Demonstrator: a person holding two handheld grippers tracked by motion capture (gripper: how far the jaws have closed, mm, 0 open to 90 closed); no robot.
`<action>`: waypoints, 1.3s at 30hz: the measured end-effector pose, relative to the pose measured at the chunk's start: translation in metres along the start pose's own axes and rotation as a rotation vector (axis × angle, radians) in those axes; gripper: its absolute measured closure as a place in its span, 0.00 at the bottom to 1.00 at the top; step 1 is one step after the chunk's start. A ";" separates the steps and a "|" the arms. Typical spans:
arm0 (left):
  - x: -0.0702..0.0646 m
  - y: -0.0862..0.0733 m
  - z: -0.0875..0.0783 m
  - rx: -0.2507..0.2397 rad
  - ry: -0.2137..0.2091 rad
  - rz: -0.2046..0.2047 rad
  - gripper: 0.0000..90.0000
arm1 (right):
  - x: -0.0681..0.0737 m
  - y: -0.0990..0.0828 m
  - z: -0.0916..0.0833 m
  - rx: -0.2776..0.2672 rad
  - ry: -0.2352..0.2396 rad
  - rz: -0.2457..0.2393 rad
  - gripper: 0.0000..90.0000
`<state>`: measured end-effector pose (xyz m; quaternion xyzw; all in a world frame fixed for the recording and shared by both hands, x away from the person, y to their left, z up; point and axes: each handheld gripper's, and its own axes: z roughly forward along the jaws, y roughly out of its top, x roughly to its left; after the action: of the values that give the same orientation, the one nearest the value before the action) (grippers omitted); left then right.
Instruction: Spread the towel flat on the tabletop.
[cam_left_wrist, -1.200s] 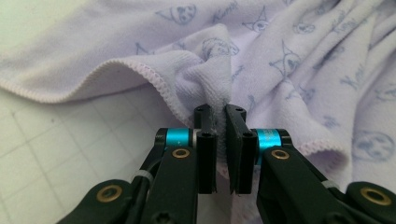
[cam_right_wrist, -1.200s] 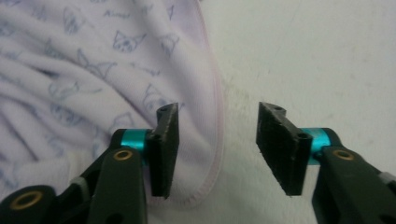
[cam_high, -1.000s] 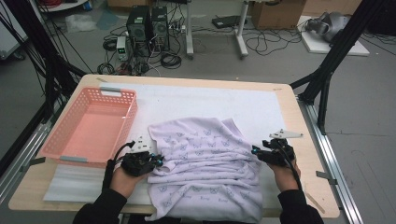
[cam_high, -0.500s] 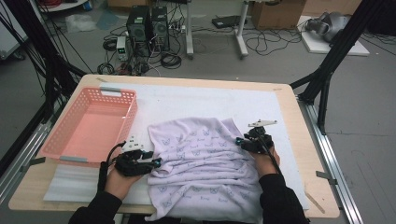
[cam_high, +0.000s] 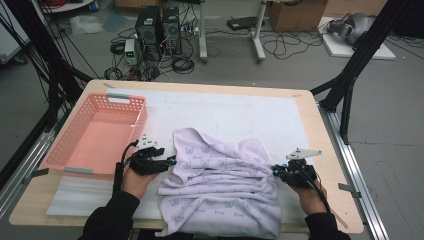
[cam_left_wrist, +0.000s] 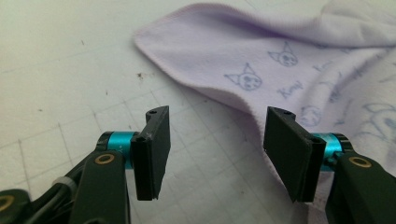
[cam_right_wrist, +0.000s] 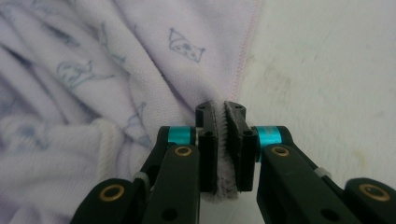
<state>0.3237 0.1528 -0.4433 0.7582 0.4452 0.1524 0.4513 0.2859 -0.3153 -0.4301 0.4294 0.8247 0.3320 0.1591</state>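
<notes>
The lilac towel (cam_high: 225, 185) lies crumpled on the table's white mat (cam_high: 240, 112). The right gripper (cam_right_wrist: 223, 122) pinches its edge; the left gripper (cam_left_wrist: 215, 140) gapes wide – the towel's edge just beyond its jaws.

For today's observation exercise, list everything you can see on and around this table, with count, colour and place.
towel: one, pale lilac with printed cat faces, crumpled on the near middle of the table.
basket: one, pink plastic, empty, at the table's left side.
mat: one, white, covering most of the tabletop.
table: one, light wood.
computer towers: two, black, on the floor beyond the table.
cables: many, black, on the floor.
left hand-held gripper: one, black, open beside the towel's edge.
right hand-held gripper: one, black, shut on the towel's hem.
</notes>
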 end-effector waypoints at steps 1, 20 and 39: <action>0.001 0.000 0.001 -0.001 0.000 -0.005 0.46 | 0.002 -0.003 -0.002 -0.006 -0.004 -0.010 0.93; -0.002 0.026 0.037 0.040 -0.002 -0.035 0.49 | -0.018 0.068 0.072 -0.021 -0.161 0.066 0.59; 0.026 0.053 0.068 0.019 0.035 -0.111 0.47 | -0.053 0.040 0.037 -0.141 -0.344 0.125 0.66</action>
<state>0.4096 0.1265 -0.4413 0.7338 0.4958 0.1360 0.4440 0.3612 -0.3265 -0.4306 0.5180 0.7318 0.3200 0.3063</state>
